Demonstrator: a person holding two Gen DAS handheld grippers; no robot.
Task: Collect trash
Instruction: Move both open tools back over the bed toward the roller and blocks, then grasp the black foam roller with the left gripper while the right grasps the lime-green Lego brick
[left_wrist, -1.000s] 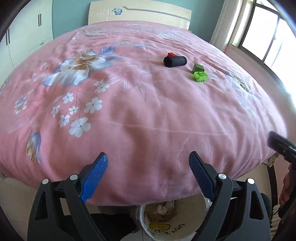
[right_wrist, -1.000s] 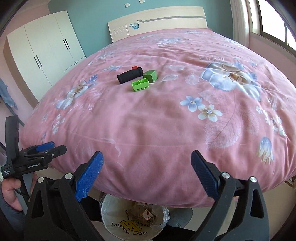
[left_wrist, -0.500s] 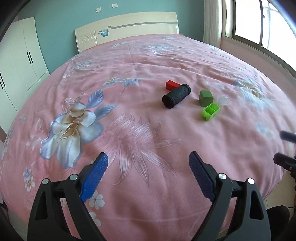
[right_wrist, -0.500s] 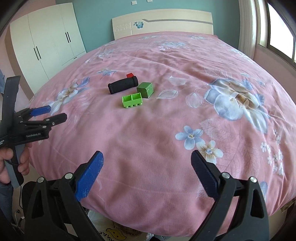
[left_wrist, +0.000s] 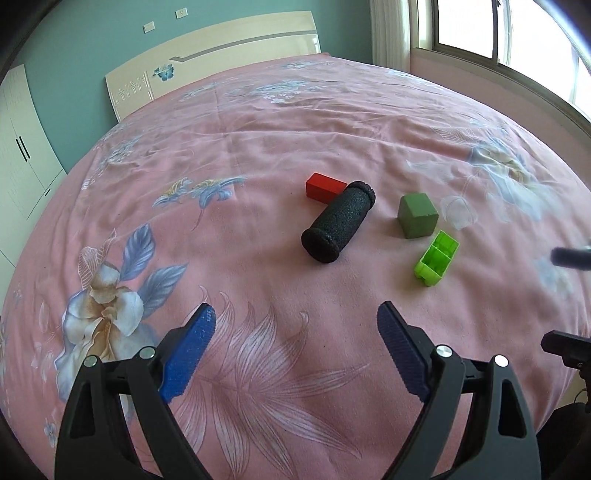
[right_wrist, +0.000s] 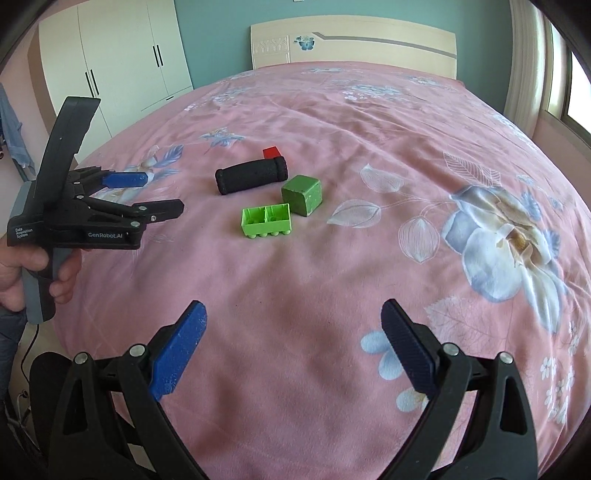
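Trash sits in a little bunch on the pink bed cover (left_wrist: 258, 147): a black foam roll (left_wrist: 338, 221), a red block (left_wrist: 325, 186) touching its far end, a dark green cube (left_wrist: 417, 216) and a bright green brick (left_wrist: 436, 260). The left gripper (left_wrist: 295, 354) hangs wide apart with nothing in it. The right gripper (right_wrist: 293, 350) is spread and empty too. I think picking one piece at a time works best. Come down over the roll across its thin side, so it does not roll away.

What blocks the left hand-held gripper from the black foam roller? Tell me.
Nothing visible. Only bare pink bedspread lies between the open left hand-held gripper and the black foam roller; the red block sits behind it.
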